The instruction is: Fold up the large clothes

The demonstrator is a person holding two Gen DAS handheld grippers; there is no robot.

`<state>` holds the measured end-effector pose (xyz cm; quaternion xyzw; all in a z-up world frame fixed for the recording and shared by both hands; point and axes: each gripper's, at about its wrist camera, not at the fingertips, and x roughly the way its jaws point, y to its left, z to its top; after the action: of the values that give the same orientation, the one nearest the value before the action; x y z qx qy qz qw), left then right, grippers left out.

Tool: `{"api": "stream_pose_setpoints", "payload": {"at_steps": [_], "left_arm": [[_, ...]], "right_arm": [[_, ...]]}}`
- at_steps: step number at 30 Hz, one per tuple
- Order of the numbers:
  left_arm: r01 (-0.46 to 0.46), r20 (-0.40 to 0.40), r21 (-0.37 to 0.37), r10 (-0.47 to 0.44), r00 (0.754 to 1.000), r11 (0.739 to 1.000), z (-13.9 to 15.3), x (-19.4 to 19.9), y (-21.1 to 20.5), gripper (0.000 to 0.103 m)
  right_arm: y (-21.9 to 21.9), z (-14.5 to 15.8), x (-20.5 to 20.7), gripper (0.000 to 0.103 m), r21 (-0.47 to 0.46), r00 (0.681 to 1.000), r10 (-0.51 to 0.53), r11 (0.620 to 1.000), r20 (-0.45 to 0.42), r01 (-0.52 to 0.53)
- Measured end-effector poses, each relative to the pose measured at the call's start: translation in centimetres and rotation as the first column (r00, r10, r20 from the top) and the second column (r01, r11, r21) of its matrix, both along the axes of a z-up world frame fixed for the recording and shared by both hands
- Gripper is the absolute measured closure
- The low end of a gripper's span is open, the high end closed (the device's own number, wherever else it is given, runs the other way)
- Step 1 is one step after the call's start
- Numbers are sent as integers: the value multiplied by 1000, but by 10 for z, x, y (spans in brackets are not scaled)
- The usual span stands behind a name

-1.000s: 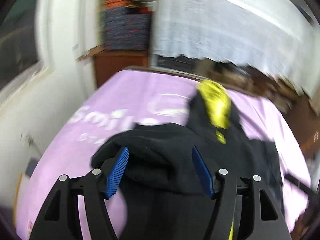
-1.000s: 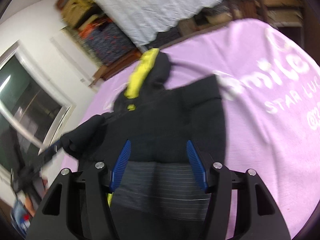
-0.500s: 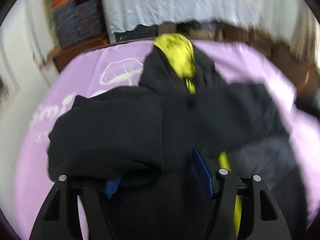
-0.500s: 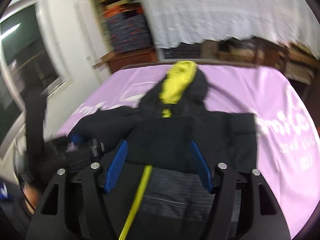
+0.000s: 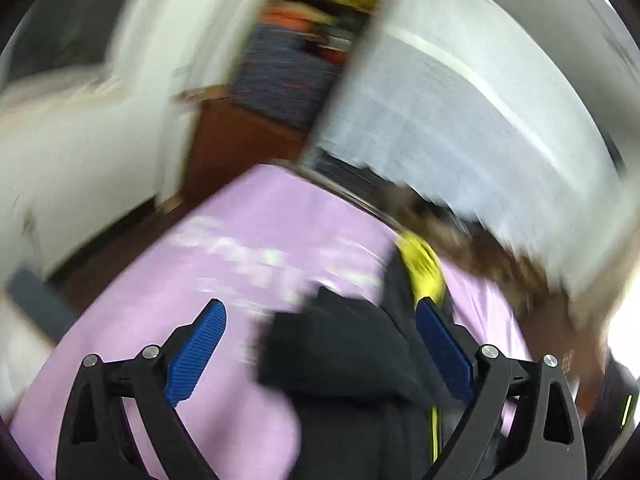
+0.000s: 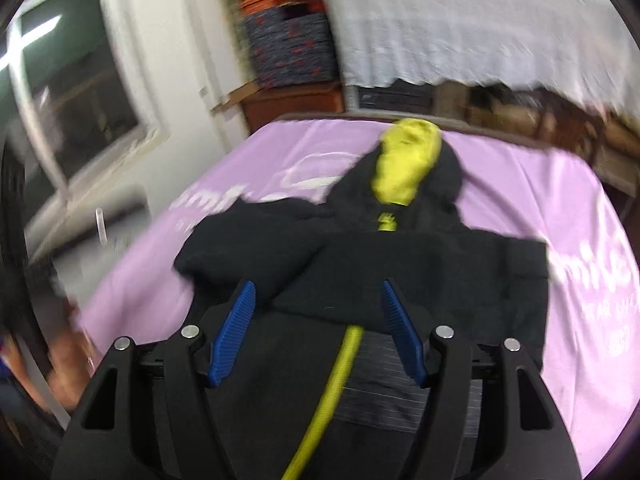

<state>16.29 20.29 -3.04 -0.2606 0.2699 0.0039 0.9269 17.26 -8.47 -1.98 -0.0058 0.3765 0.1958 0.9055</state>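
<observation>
The left wrist view is badly smeared; the sheet's [image 6: 500, 184] white lettering cannot be read there. On that lilac sheet lies the jacket [image 6: 400, 264], black with a yellow-lined hood [image 6: 406, 168] at its far end, sleeves folded across the chest, hem cut off below. Left gripper [image 5: 320, 344] has just sprung wide, holding nothing; right gripper [image 6: 316, 328] stands partly open above the yellow zip [image 6: 336, 384], empty

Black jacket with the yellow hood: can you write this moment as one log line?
black jacket with yellow-lined hood: on purple sheet, sleeves folded in | left gripper: just opened, empty | right gripper: open, empty
</observation>
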Motion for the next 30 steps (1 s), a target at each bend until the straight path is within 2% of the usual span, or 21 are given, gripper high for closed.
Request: {"api": "stream_pose_setpoints", "payload": {"at_steps": [2, 4, 6, 8, 9, 12, 16, 17, 18, 19, 20, 21, 23, 24, 25, 27, 28, 30], "left_arm": [[-125, -67, -61, 121, 990, 990, -13, 1, 37, 8], [-214, -130, -124, 198, 972, 969, -26, 0, 64, 8], [-249, -152, -176, 223, 963, 952, -30, -2, 81, 8], [-280, -161, -185, 252, 954, 942, -30, -3, 91, 8], [-288, -160, -175, 261, 952, 942, -28, -3, 91, 8], [-281, -159, -142, 258, 953, 949, -23, -2, 85, 8], [-246, -168, -121, 225, 960, 962, -25, 6, 79, 8], [-241, -170, -118, 220, 961, 963, -28, 8, 77, 8], [-236, -171, -116, 214, 962, 965, -29, 10, 75, 8], [-231, -171, -114, 210, 963, 966, -31, 12, 72, 8], [-225, -171, -108, 205, 964, 968, -31, 12, 70, 8], [-220, -171, -102, 201, 965, 970, -31, 13, 68, 8], [-201, -170, -77, 186, 968, 977, -31, 16, 60, 8], [-191, -172, -66, 178, 969, 979, -31, 18, 56, 8], [-171, -178, -47, 161, 971, 984, -32, 22, 49, 8], [-125, -193, 7, 124, 973, 992, -33, 30, 31, 8], [-93, -203, 51, 102, 974, 994, -33, 35, 17, 8], [-36, -223, 138, 66, 972, 990, -36, 43, -8, 8]], "right_arm": [[38, 0, -8, 37, -99, 996, 74, 993, 44, -69], [75, -3, -14, 32, -185, 986, 148, 974, 81, -131], [107, -7, -15, 32, -266, 974, 203, 949, 104, -170], [142, -17, -13, 32, -363, 958, 259, 910, 124, -199], [156, -22, -12, 32, -408, 950, 284, 889, 131, -210], [197, -47, -11, 32, -569, 915, 368, 793, 163, -218], [228, -84, 1, 34, -740, 882, 433, 652, 185, -164], [228, -87, 5, 38, -749, 883, 430, 645, 187, -156], [227, -89, 12, 55, -744, 890, 419, 649, 179, -156], [224, -88, 17, 83, -727, 900, 406, 665, 162, -169], [219, -84, 21, 94, -706, 911, 382, 687, 153, -170], [212, -80, 26, 94, -672, 923, 360, 718, 139, -178], [188, -60, 28, 97, -549, 942, 311, 814, 130, -193], [178, -53, 30, 97, -504, 949, 287, 843, 127, -188], [157, -41, 32, 97, -419, 962, 246, 891, 115, -177], [107, -23, 38, 97, -246, 987, 137, 963, 81, -114], [80, -19, 42, 97, -166, 996, 74, 984, 53, -64], [31, -19, 50, 95, -30, 999, -29, 999, -19, 29]]}}
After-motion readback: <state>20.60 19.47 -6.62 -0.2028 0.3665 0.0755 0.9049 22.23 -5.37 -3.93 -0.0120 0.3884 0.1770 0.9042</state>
